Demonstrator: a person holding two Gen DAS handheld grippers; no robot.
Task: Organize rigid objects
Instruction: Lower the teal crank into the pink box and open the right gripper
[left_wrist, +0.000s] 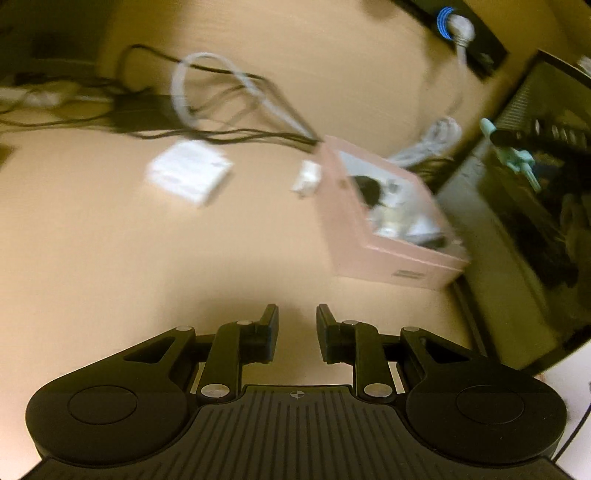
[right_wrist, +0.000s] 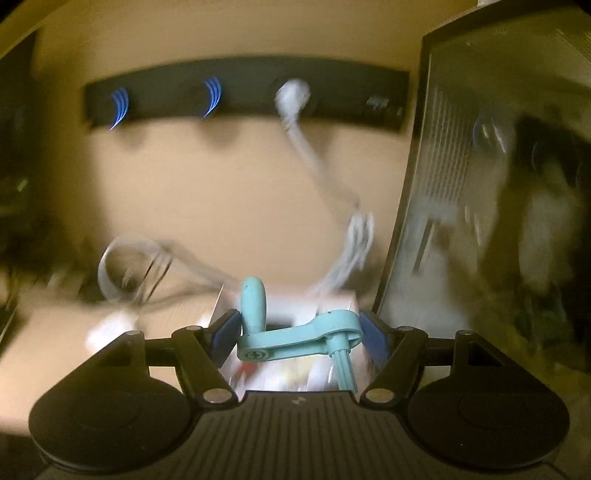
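Ahead, cables (left_wrist: 236, 96) tangle upper left; pink box (left_wrist: 384, 236) mid-frame. Left tool (left_wrist: 297, 317) spread, empty. Right tool (right_wrist: 299, 328) pinches teal crank (right_wrist: 295, 338), long axis crosswise, handle up.

Pale pink open-topped cardboard box (left_wrist: 373, 236): one
Teal plastic crank handle (right_wrist: 295, 332): one
Flat white square packet (left_wrist: 188, 171): one
Long black power strip (right_wrist: 243, 96): one

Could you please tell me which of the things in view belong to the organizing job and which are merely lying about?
Part of the job: teal crank handle clamped in the right gripper; pink box with small items inside; white flat box; empty left gripper.

Lying about: black power strip, cables, monitor.
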